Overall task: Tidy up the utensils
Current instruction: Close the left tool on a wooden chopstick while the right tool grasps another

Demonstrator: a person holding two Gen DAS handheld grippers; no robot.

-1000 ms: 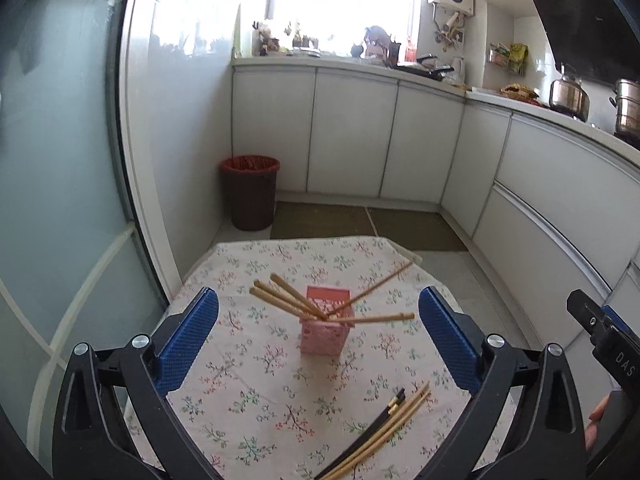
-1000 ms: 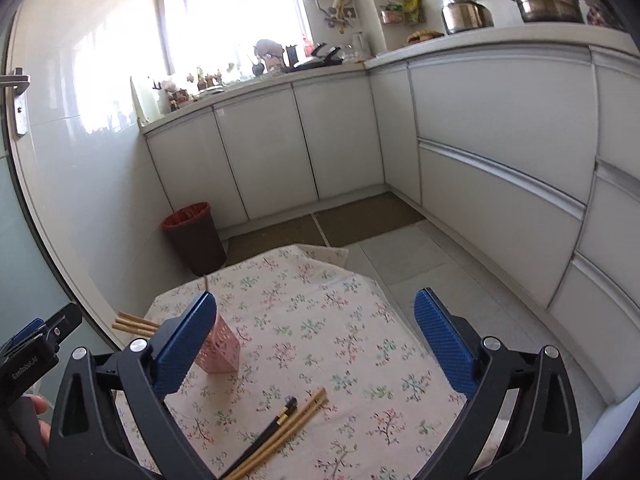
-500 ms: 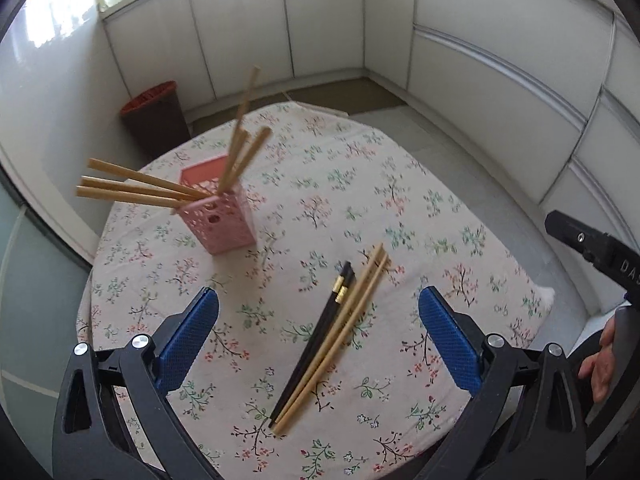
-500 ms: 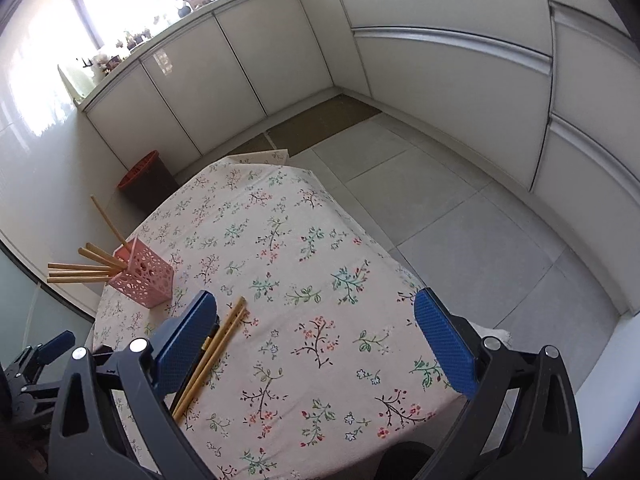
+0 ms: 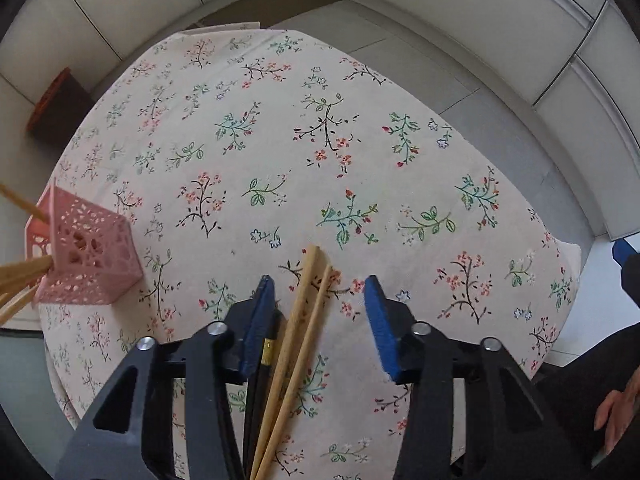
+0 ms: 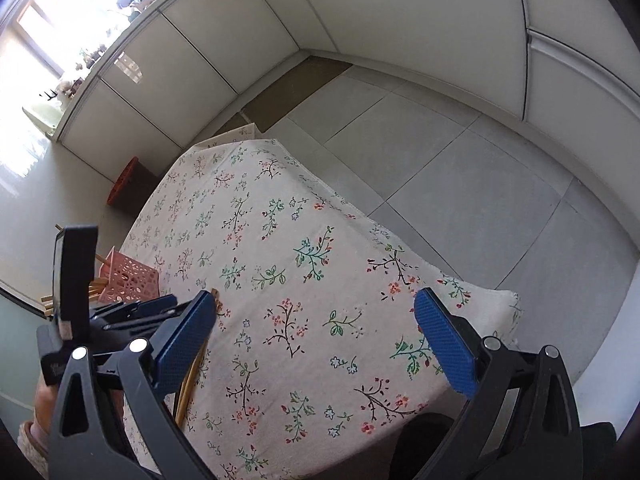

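Two wooden chopsticks [image 5: 299, 320] and a black pair [image 5: 262, 364] beside them lie on the floral tablecloth [image 5: 280, 160]. My left gripper [image 5: 320, 300] is low over them, jaws partly closed, open on either side of the wooden pair and not clamping it. A pink perforated holder [image 5: 86, 254] with several wooden chopsticks [image 5: 18, 282] stands to the left; it also shows in the right wrist view [image 6: 128, 280]. My right gripper [image 6: 316, 320] is open and empty above the table's right part. The left gripper's body [image 6: 104, 320] hides most of the chopsticks [image 6: 192, 376] there.
The table stands in a kitchen corner with white cabinets [image 6: 240, 40] around it. A red-rimmed waste bin [image 6: 128, 180] sits on the floor beyond the far edge. Grey floor tiles [image 6: 460, 160] lie to the right of the table.
My left gripper has dropped down and forward onto the loose chopsticks and its jaws have narrowed around them. The right gripper has tilted further down over the table, still open.
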